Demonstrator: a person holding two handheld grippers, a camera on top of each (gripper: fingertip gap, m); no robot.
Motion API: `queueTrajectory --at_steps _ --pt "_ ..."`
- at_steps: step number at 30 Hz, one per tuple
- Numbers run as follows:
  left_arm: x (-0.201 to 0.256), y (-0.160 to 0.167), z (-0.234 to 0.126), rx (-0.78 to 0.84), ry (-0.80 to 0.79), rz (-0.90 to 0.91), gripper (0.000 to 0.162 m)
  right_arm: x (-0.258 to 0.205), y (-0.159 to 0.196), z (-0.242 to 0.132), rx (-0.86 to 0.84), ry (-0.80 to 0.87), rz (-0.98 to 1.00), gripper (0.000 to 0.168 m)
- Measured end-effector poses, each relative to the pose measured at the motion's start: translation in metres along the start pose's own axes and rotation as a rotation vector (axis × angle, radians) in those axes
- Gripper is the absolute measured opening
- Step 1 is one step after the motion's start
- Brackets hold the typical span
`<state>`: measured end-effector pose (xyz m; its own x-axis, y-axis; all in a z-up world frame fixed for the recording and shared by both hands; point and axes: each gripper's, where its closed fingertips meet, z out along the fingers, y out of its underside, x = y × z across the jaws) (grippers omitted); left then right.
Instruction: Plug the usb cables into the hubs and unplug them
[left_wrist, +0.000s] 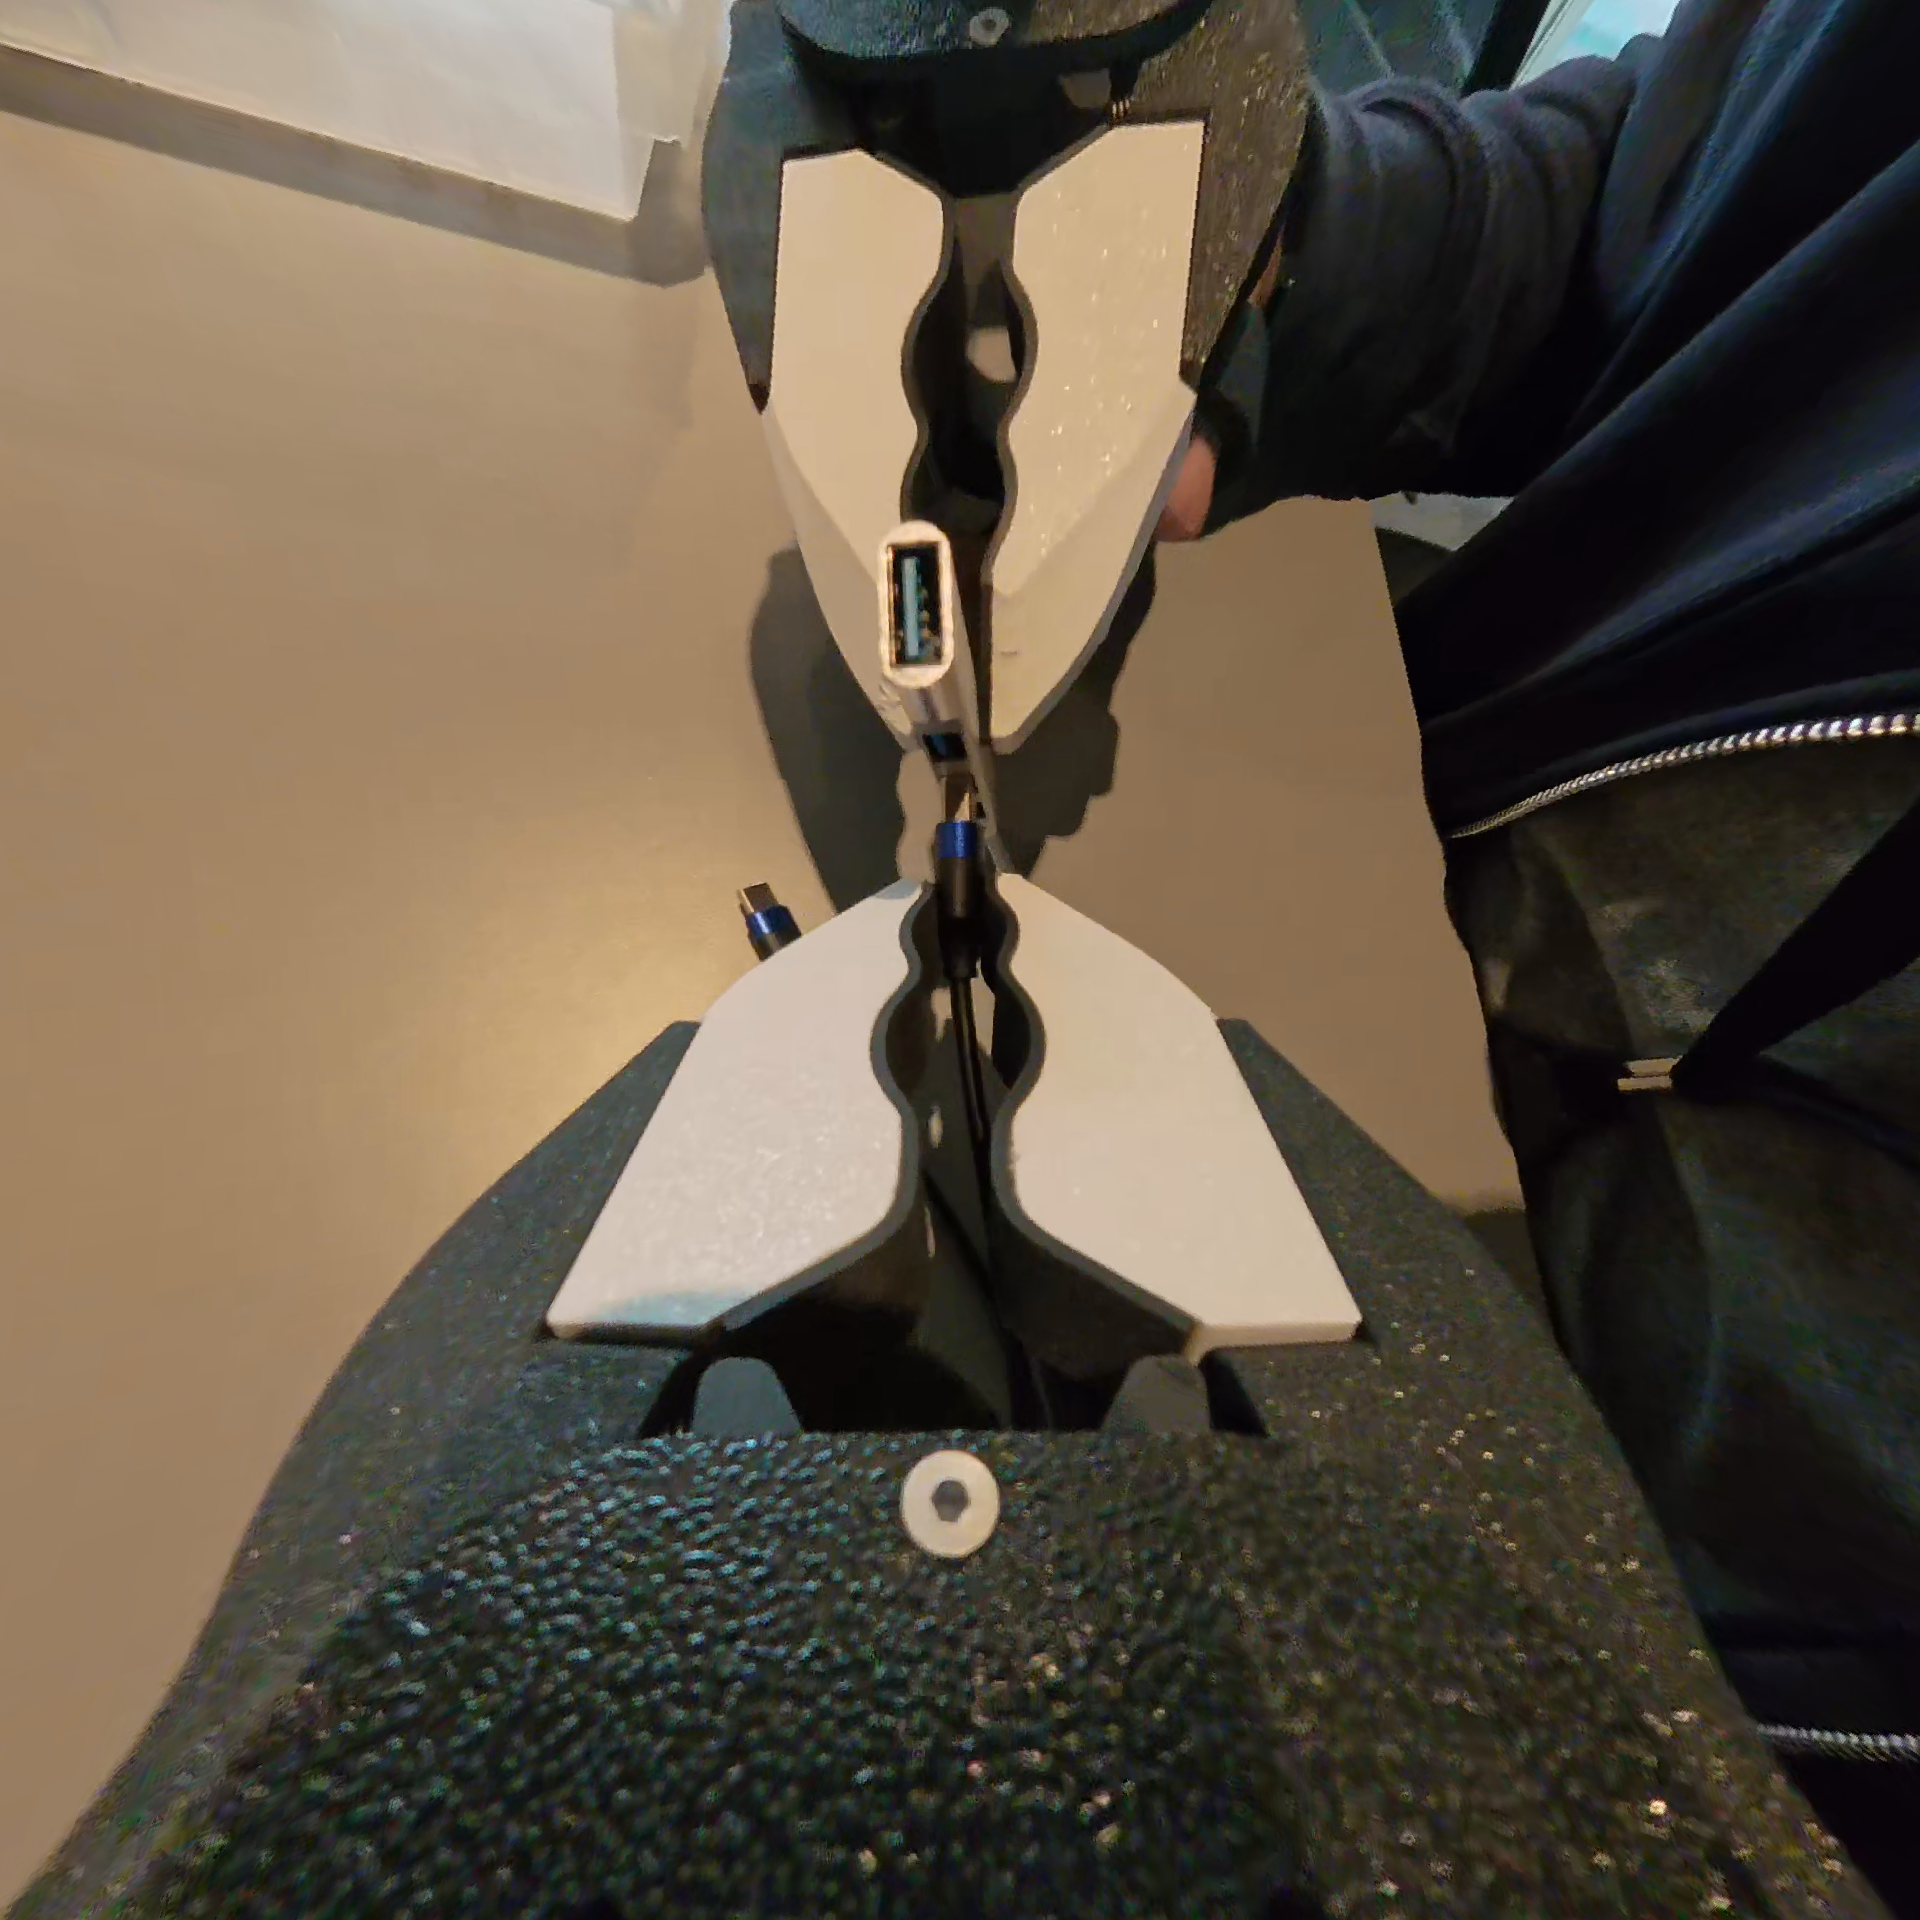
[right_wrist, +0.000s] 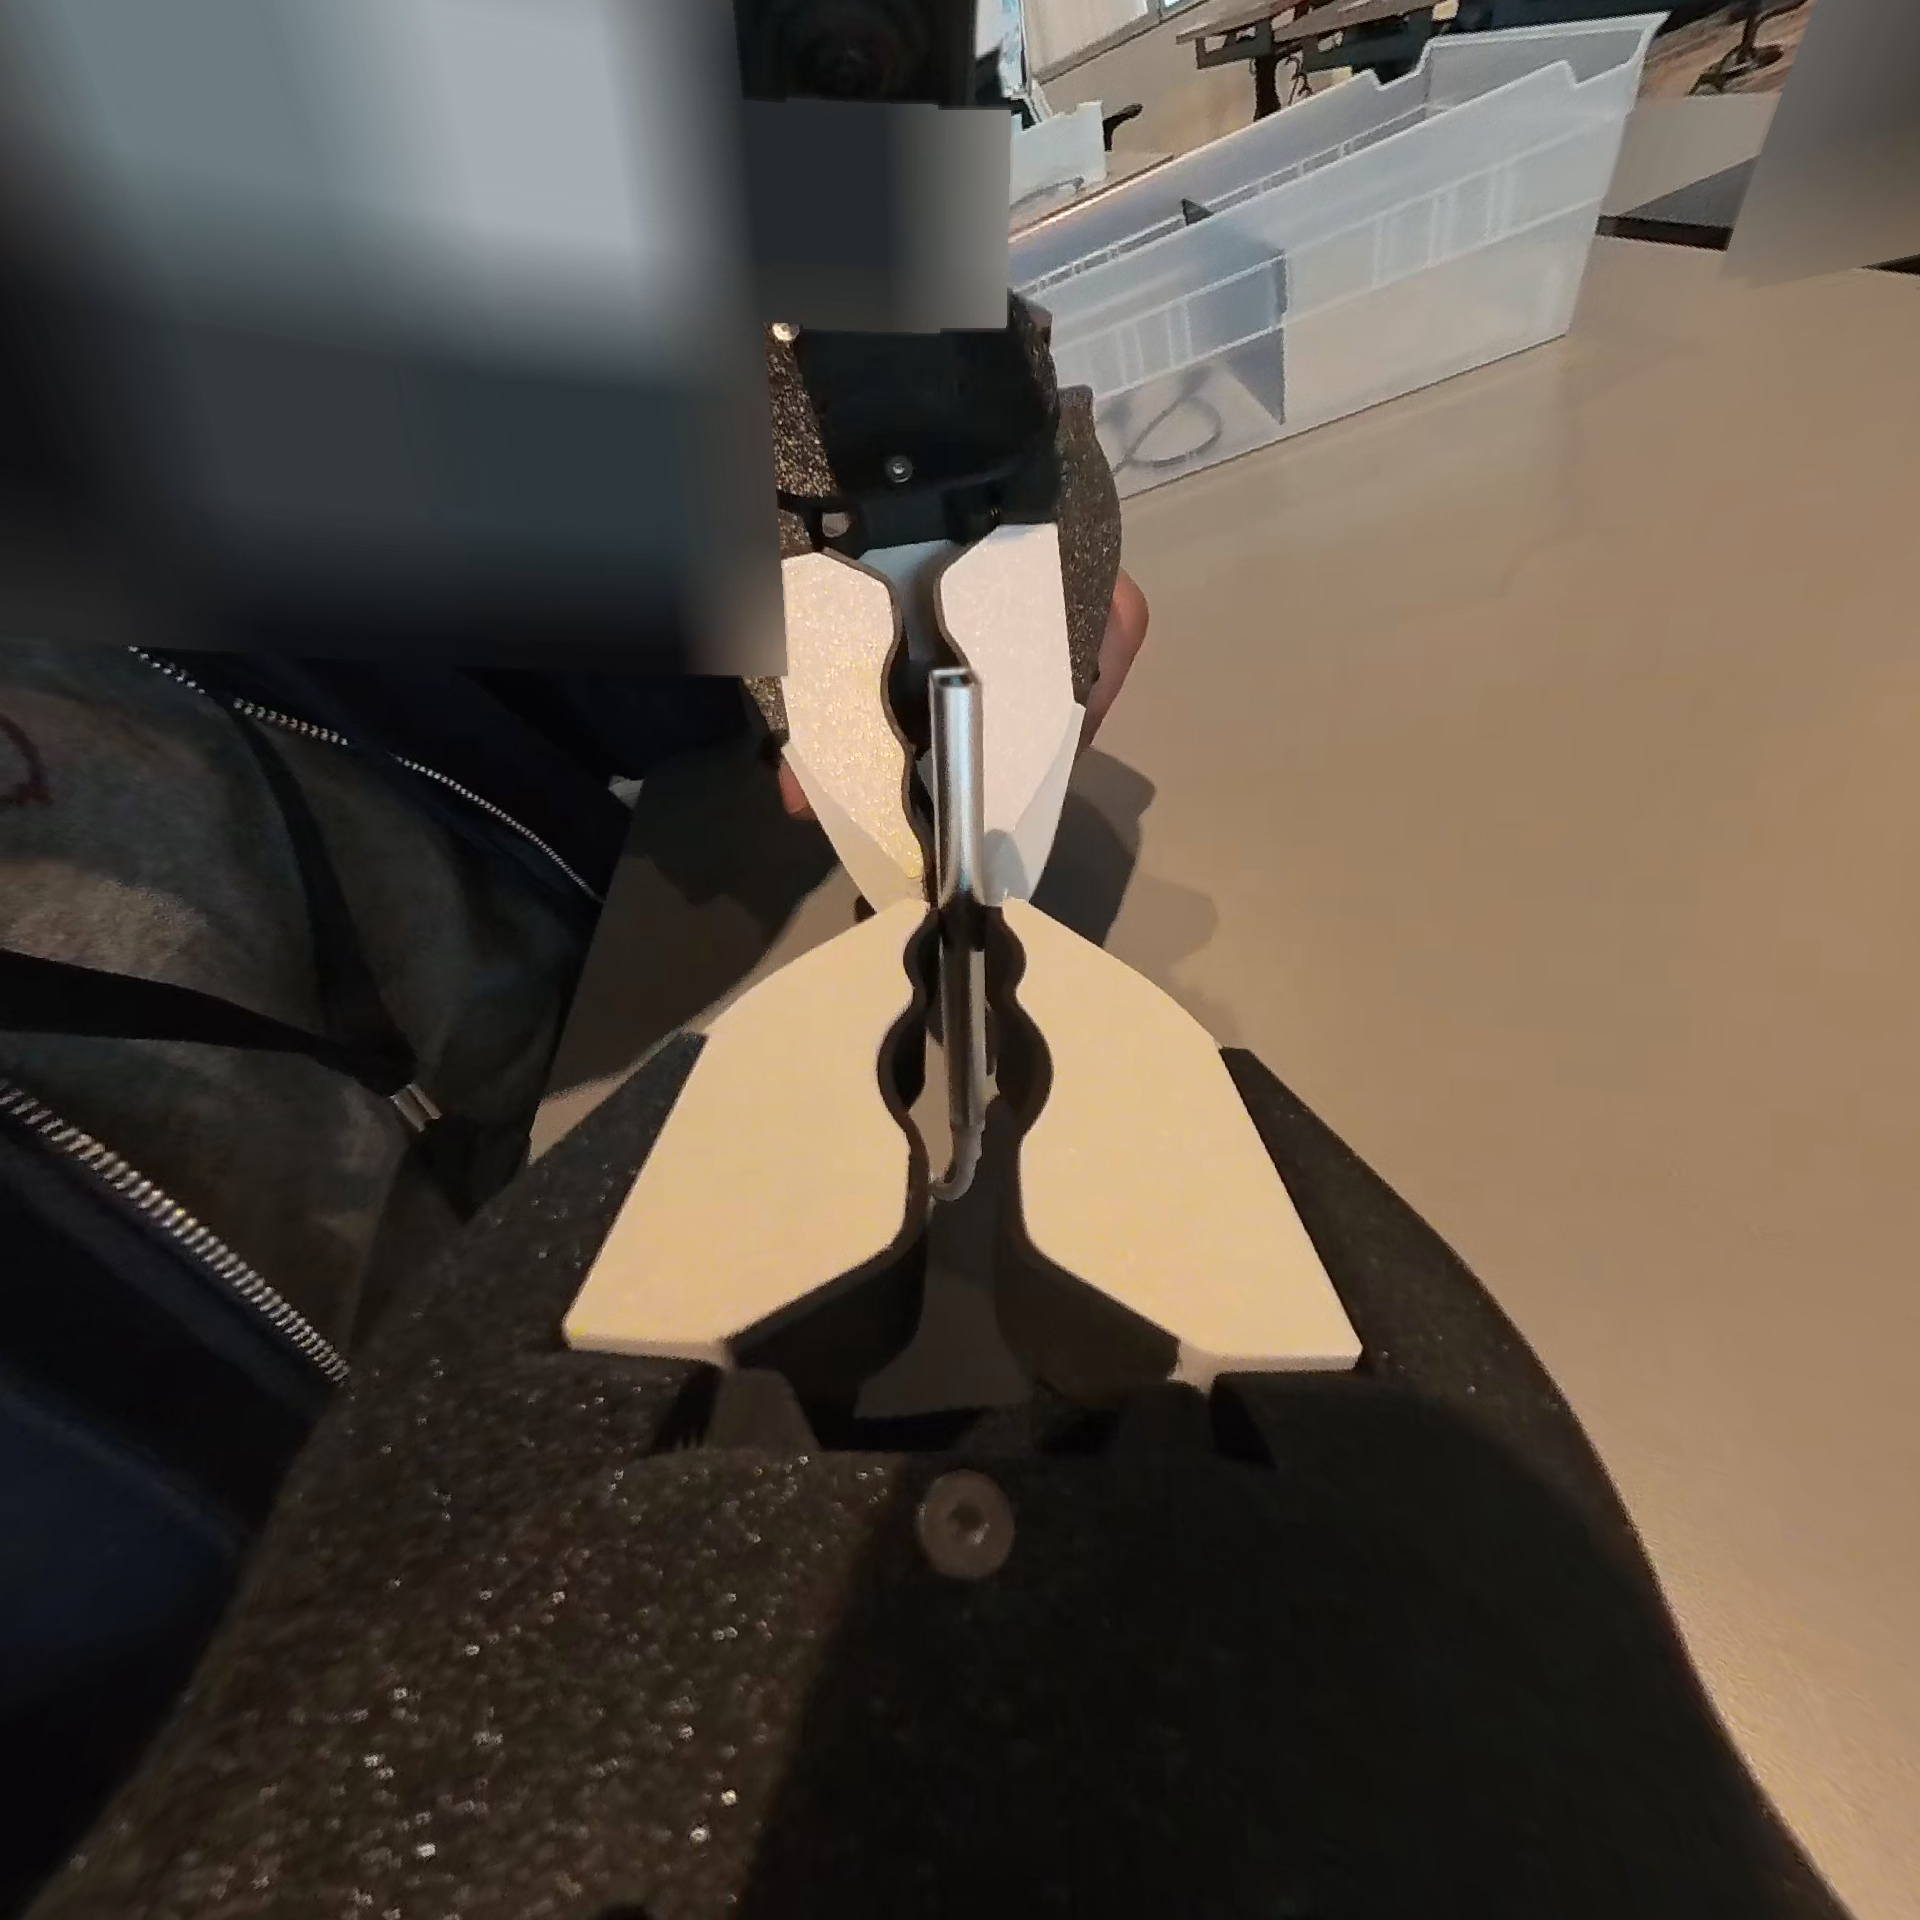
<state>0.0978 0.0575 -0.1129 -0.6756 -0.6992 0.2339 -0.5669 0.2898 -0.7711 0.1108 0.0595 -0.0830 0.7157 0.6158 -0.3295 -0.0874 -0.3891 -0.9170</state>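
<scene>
White hub meeting black cable (midair)

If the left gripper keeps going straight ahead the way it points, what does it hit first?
Likely the white USB hub, held by the right gripper. The left gripper grips a black cable plug aimed at its side port, nearly touching.

This looks like an office or lab workroom. A broad, plain beige tabletop fills both views. On its far side stands a clear plastic storage bin with a divider and a dark cable coiled inside. Beyond it are height-adjustable desks on dark legs. A white wall edges the tabletop in the left wrist view.
</scene>
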Motion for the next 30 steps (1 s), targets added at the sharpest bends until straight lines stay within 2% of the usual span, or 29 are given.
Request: queueTrajectory --at_steps 10,30 --pt "0.0048 0.0068 -0.0001 -0.076 -0.022 0.031 0.007 -0.0068 0.0043 0.0039 -0.067 -0.033 -0.021 0.008" --pt "-0.0001 0.0087 0.0006 -0.077 -0.038 0.018 0.006 -0.0022 0.0031 0.0091 -0.074 0.022 -0.046 0.008"
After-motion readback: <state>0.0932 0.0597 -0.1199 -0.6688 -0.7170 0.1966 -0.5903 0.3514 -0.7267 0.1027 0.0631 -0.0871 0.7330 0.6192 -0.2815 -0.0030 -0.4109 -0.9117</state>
